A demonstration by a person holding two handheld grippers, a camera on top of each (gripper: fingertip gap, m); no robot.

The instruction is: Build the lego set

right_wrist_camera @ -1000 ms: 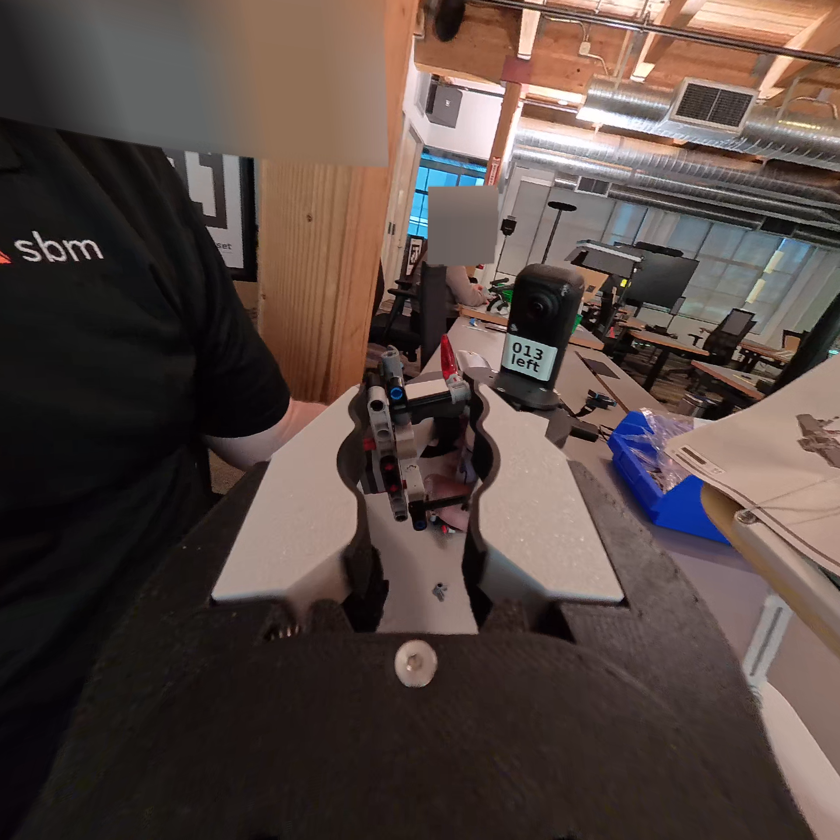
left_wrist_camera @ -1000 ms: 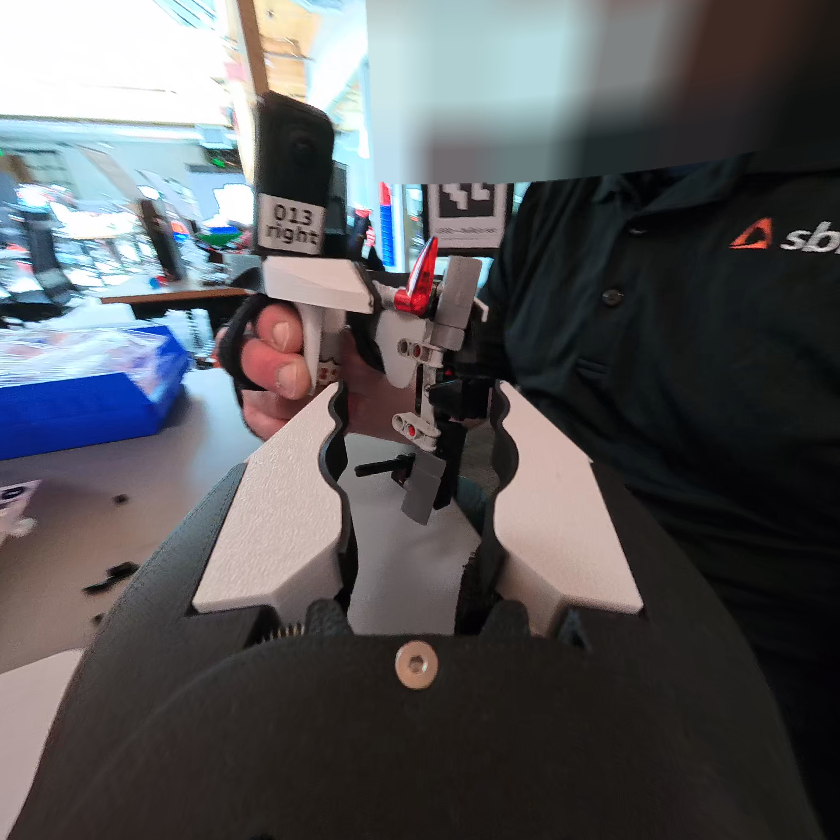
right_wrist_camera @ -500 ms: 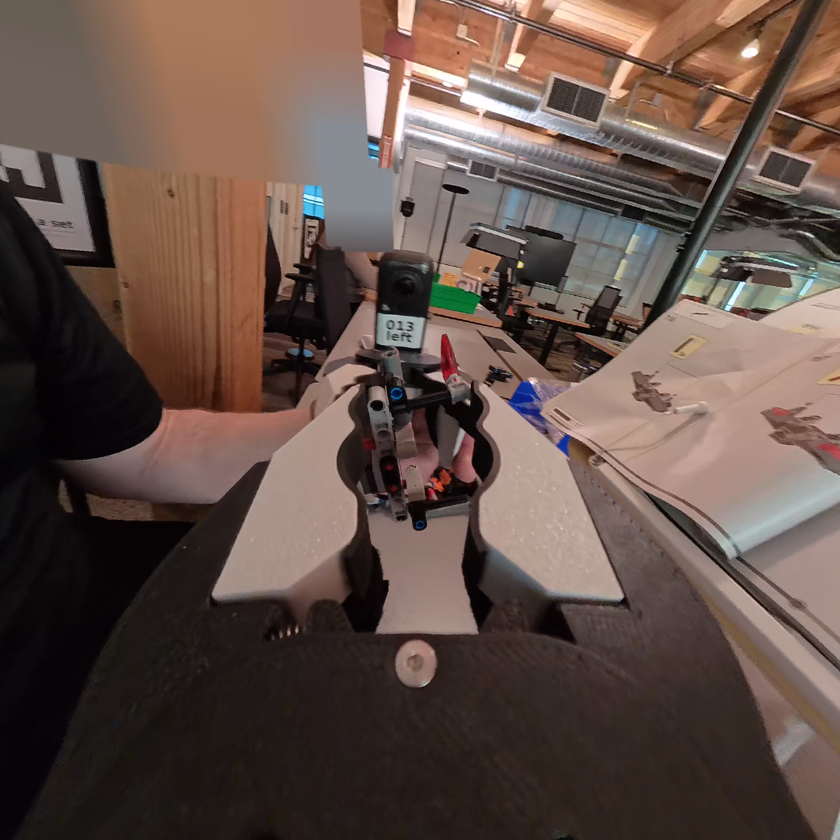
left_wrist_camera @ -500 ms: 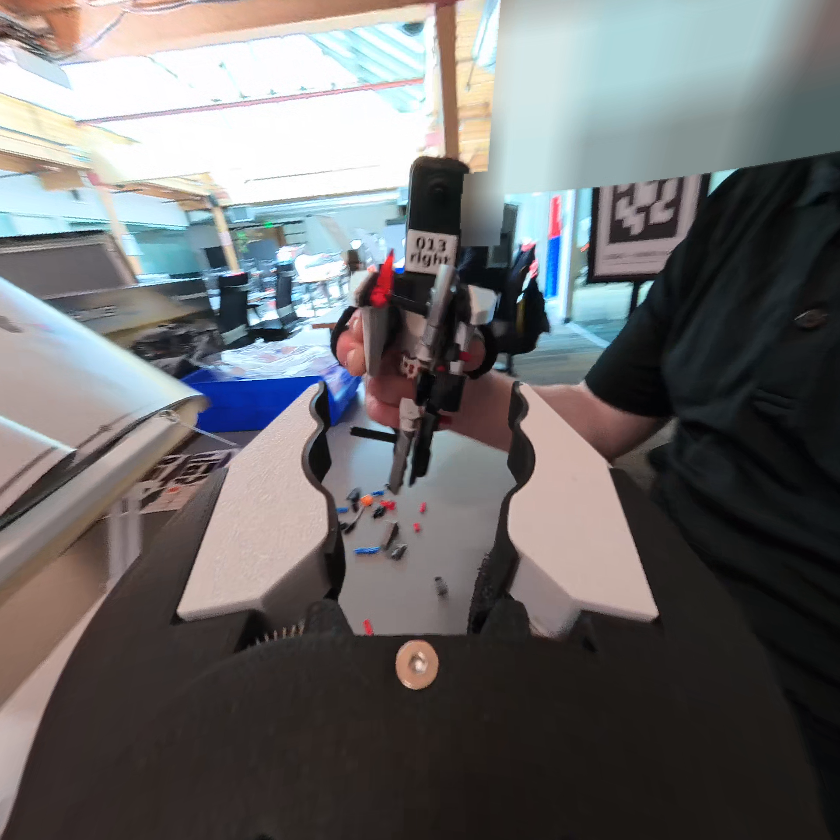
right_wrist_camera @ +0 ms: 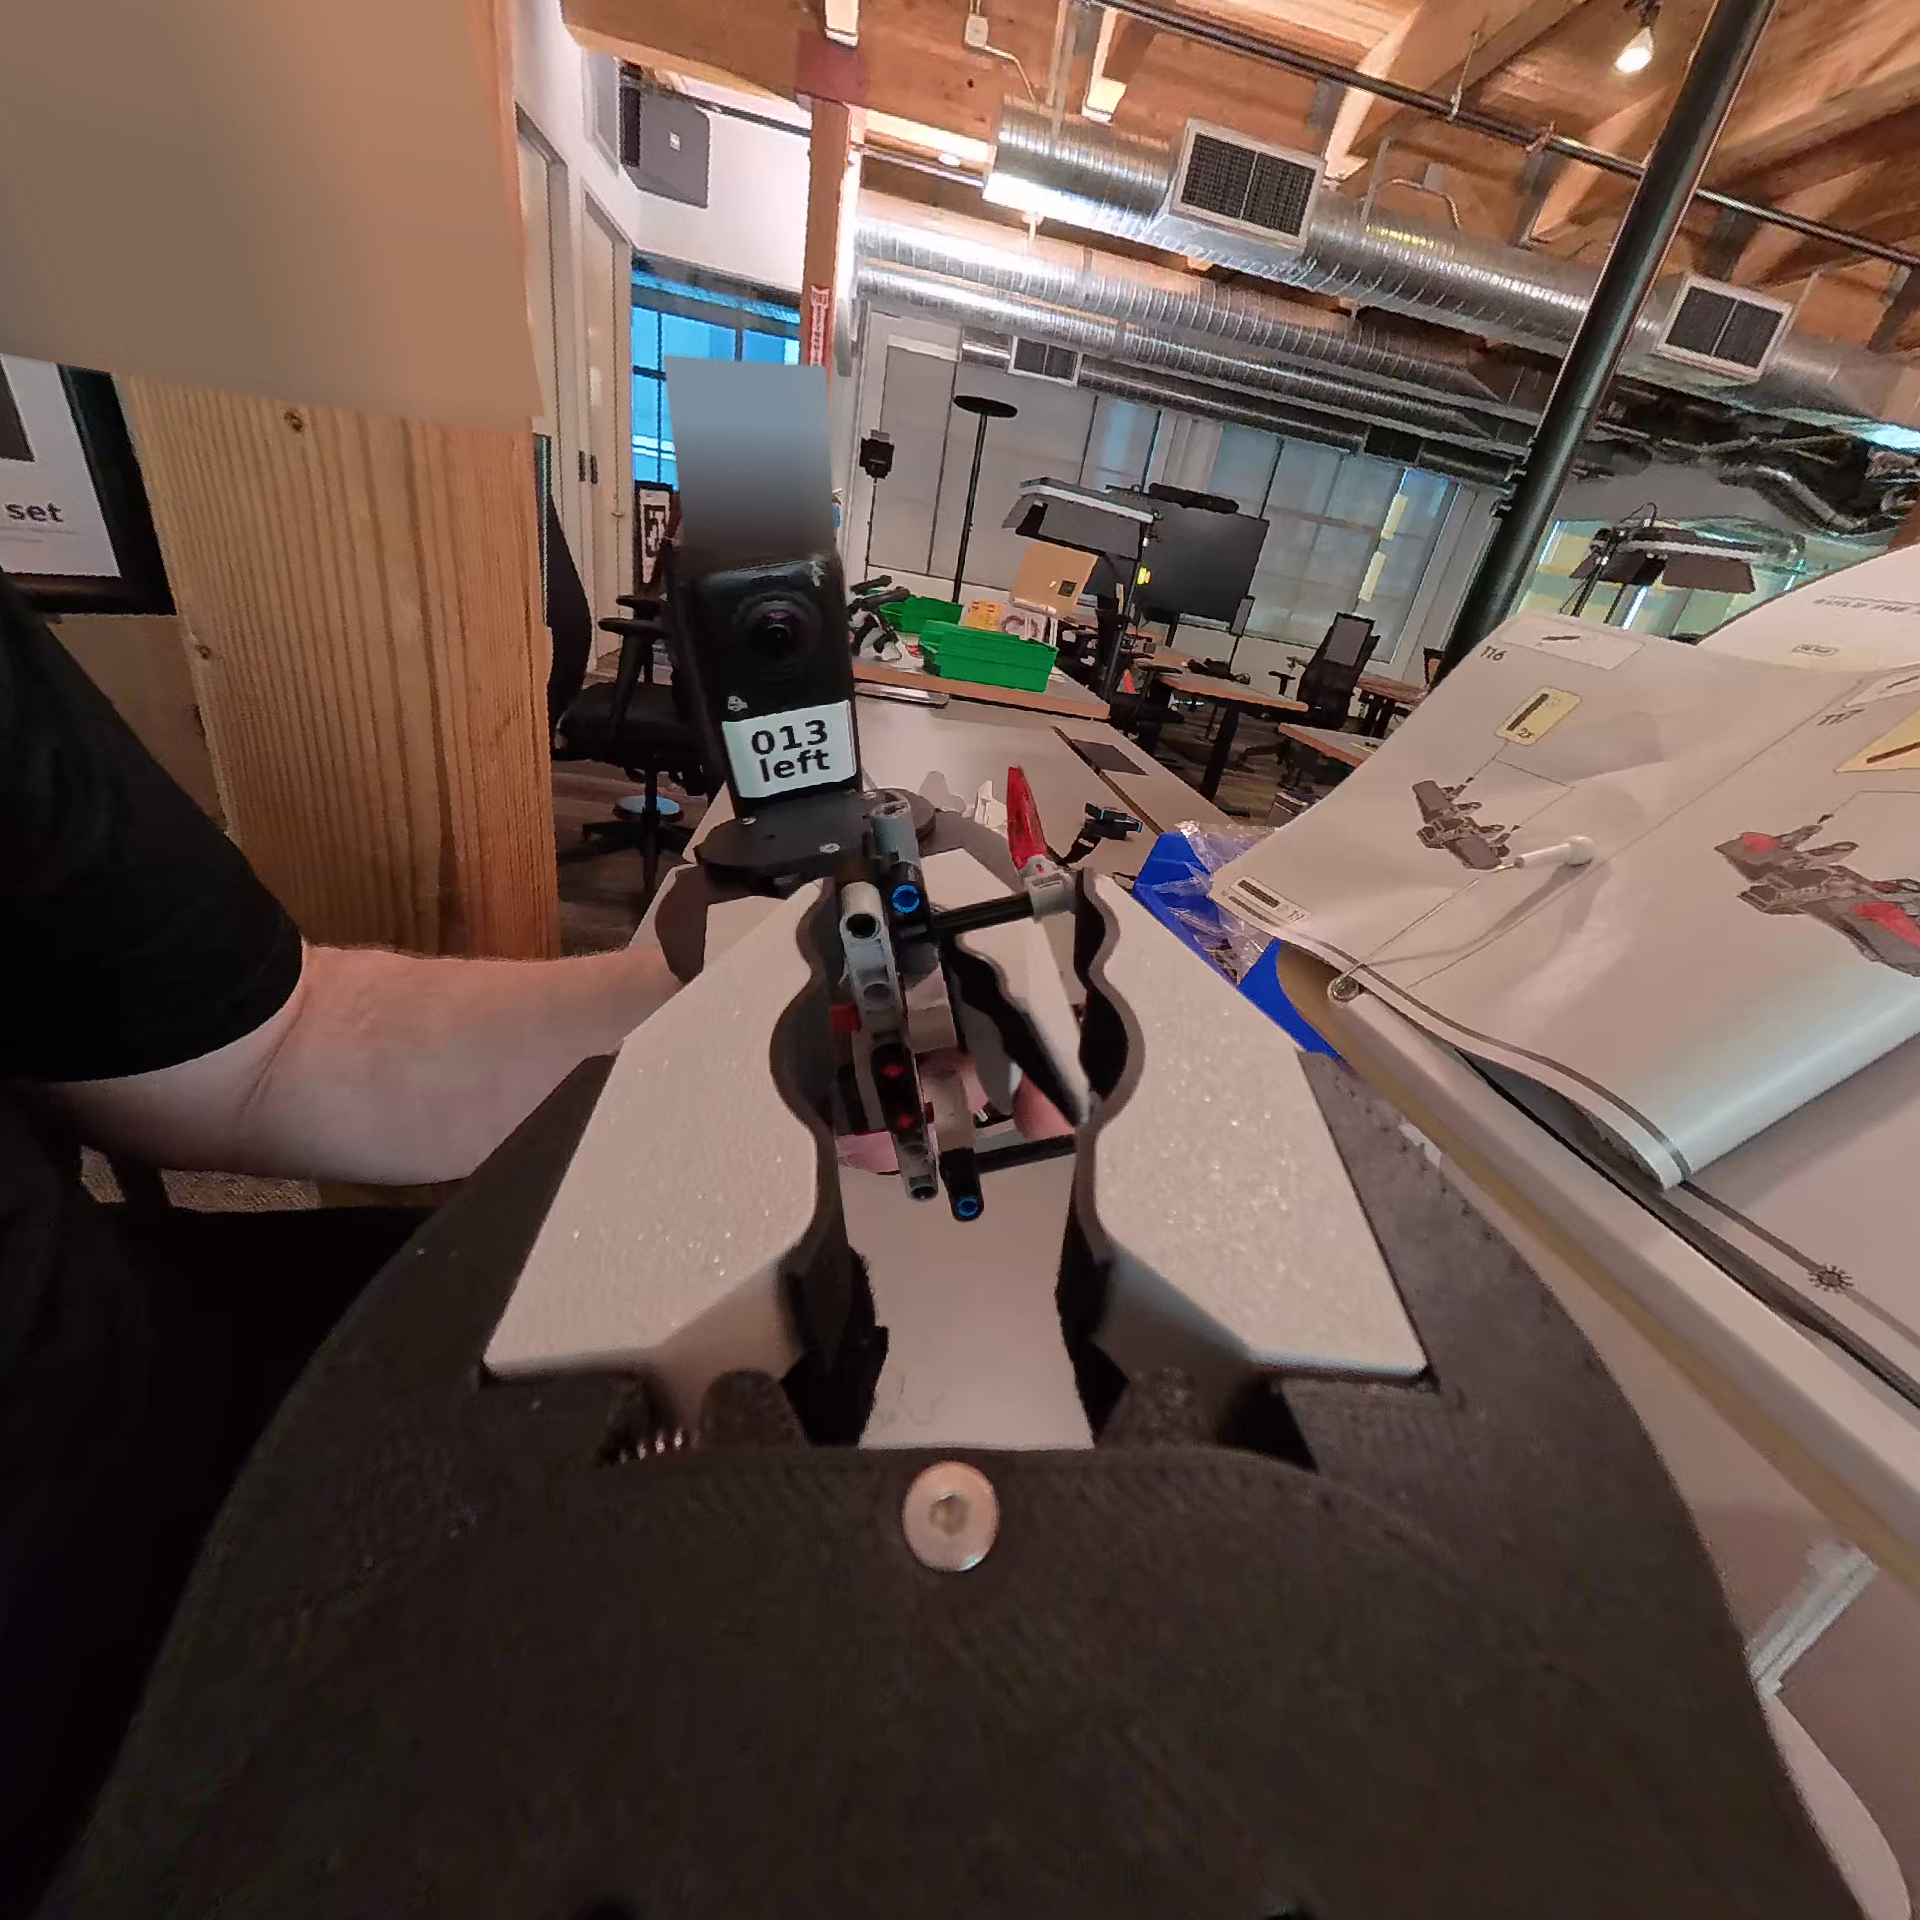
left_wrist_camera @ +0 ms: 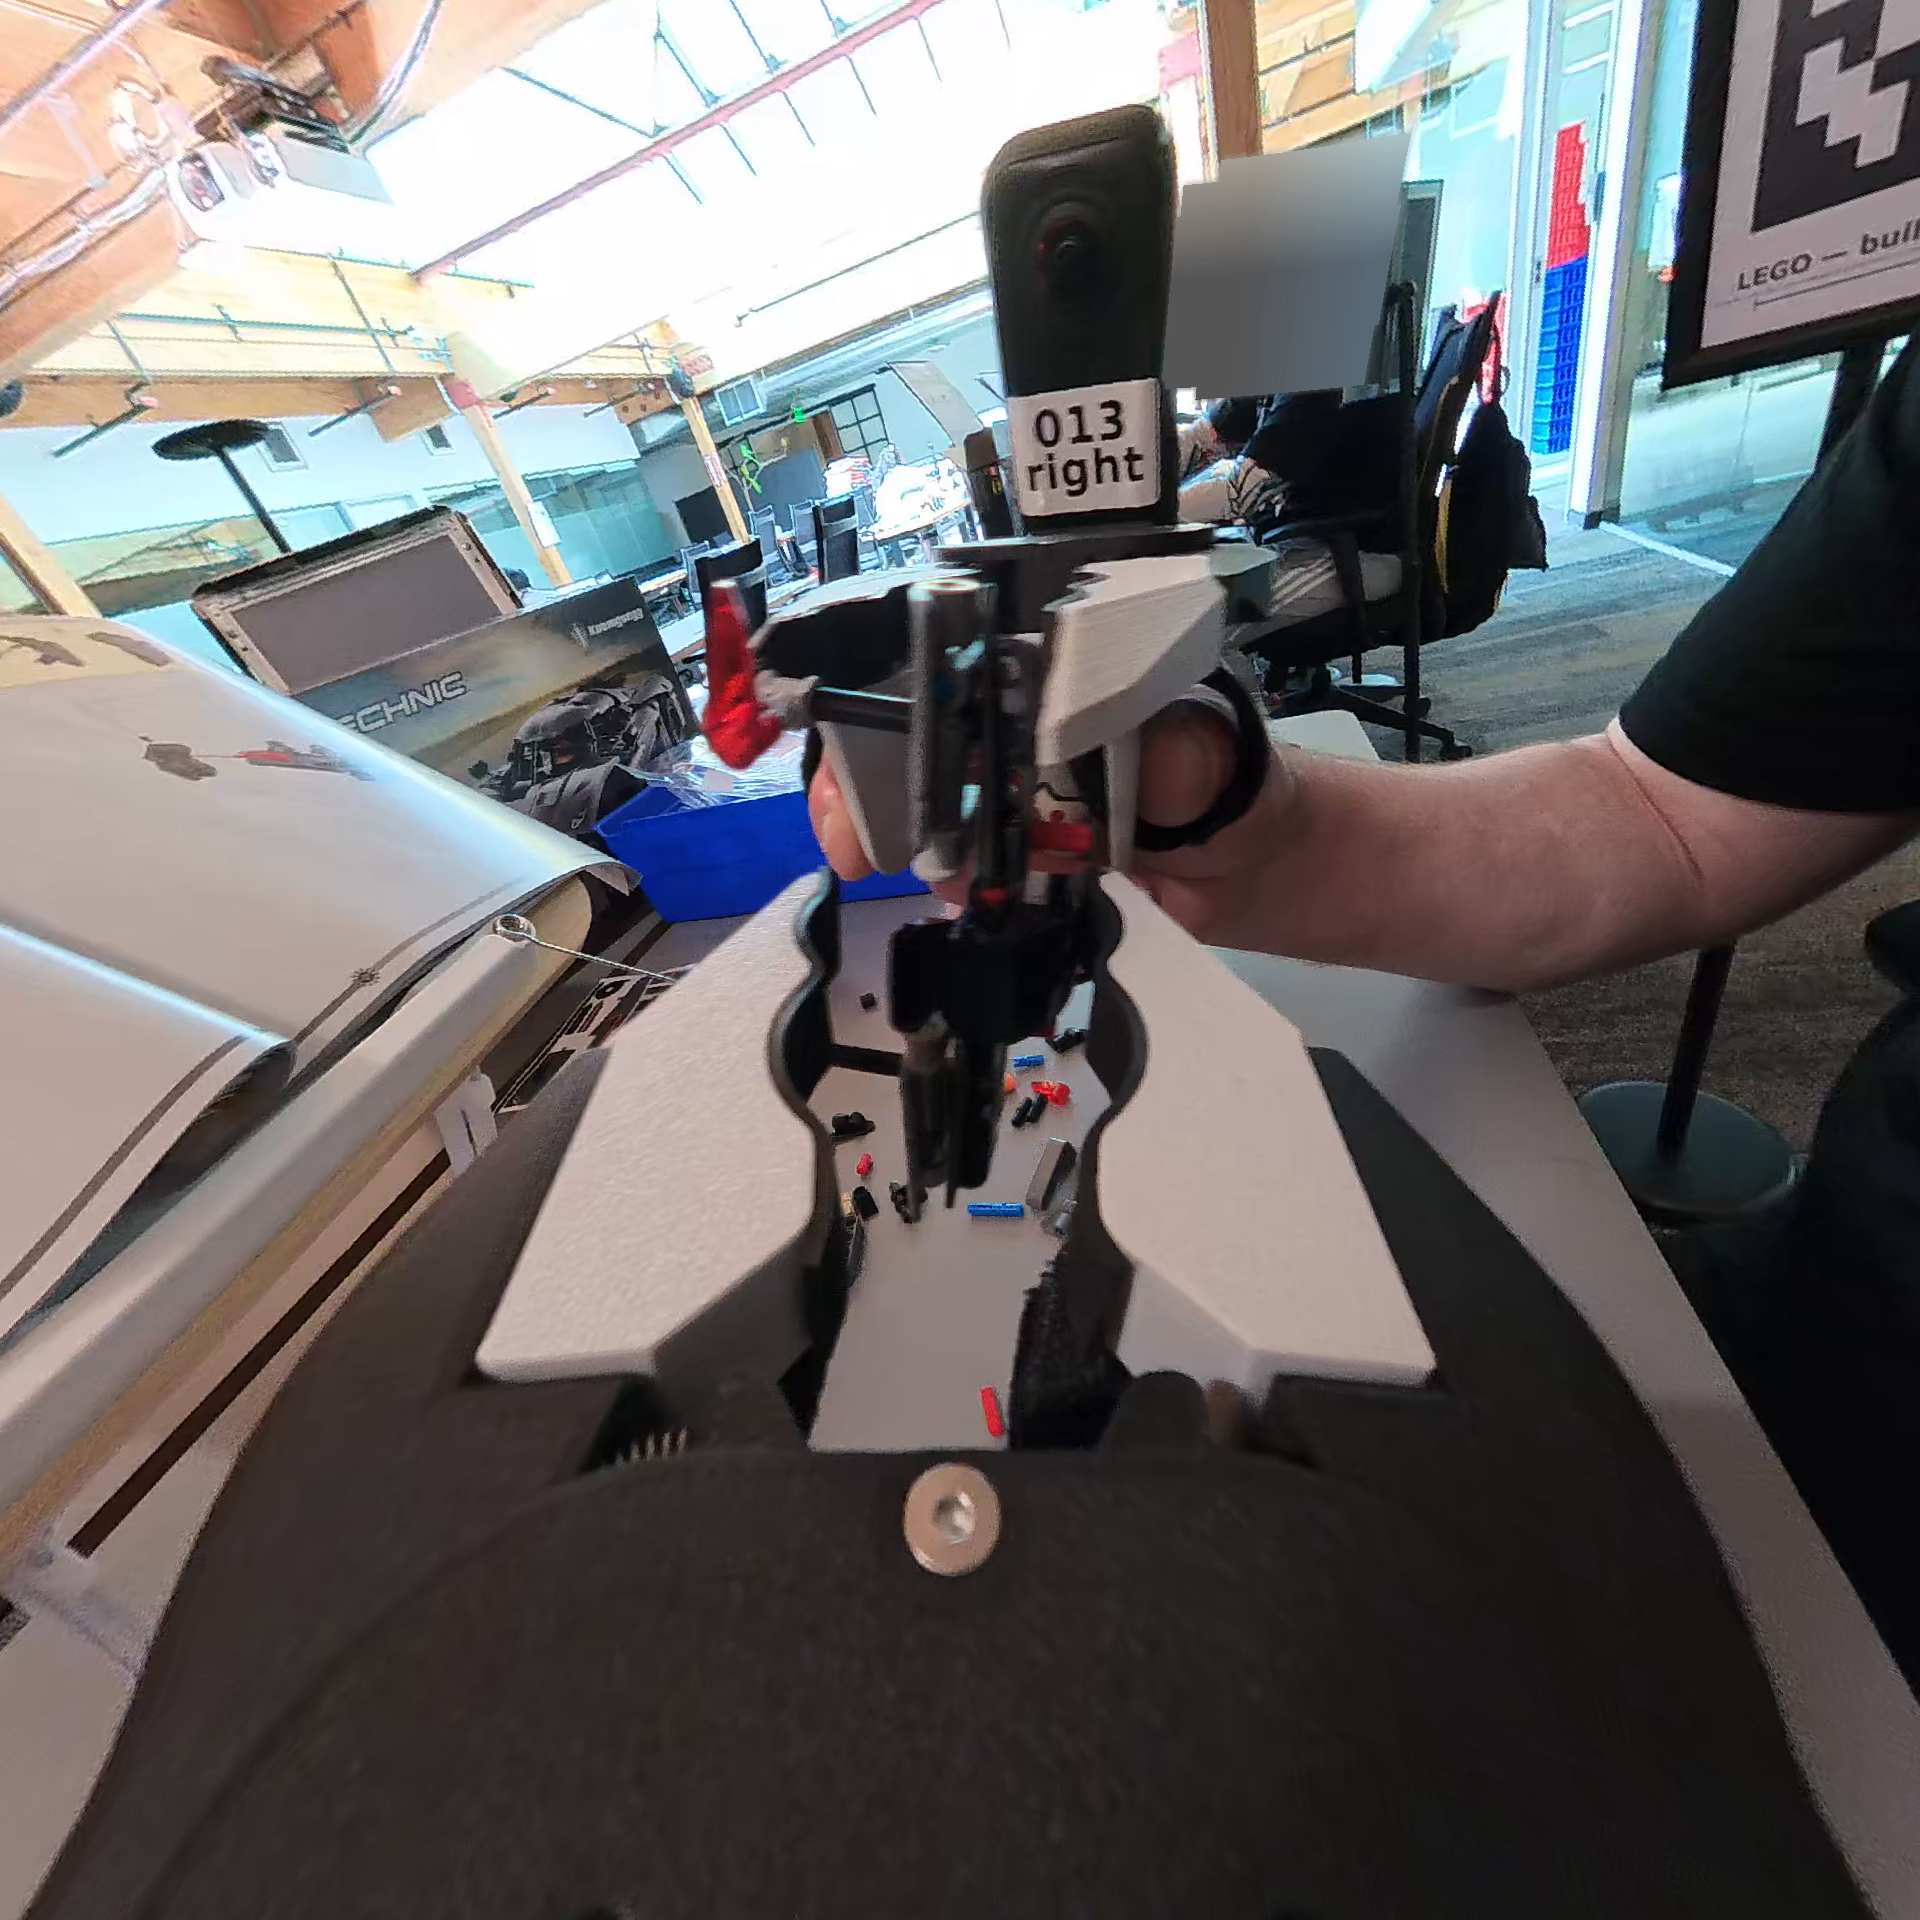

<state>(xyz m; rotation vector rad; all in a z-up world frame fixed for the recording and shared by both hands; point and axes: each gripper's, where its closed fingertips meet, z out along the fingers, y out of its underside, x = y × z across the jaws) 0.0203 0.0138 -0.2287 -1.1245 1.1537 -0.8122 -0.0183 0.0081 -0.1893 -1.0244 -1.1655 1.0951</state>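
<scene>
The half-built lego model, a grey and black beam frame with a red blade on a black axle, sits upright between the fingertips of the right tongs, which look clenched on it, though the contact itself is hard to see. The left tongs face it with jaws spread and nothing gripped, the model's lower end hanging between their tips. To do this step well, I judge the right tongs should hold steady while the left tongs fetch the next piece from the loose pins on the counter below.

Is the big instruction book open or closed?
Open. The instruction book lies spread on a slanted stand, its pages with pictures of the model facing up, and a thin clip holds them down. The left wrist view shows its pages curling.
</scene>
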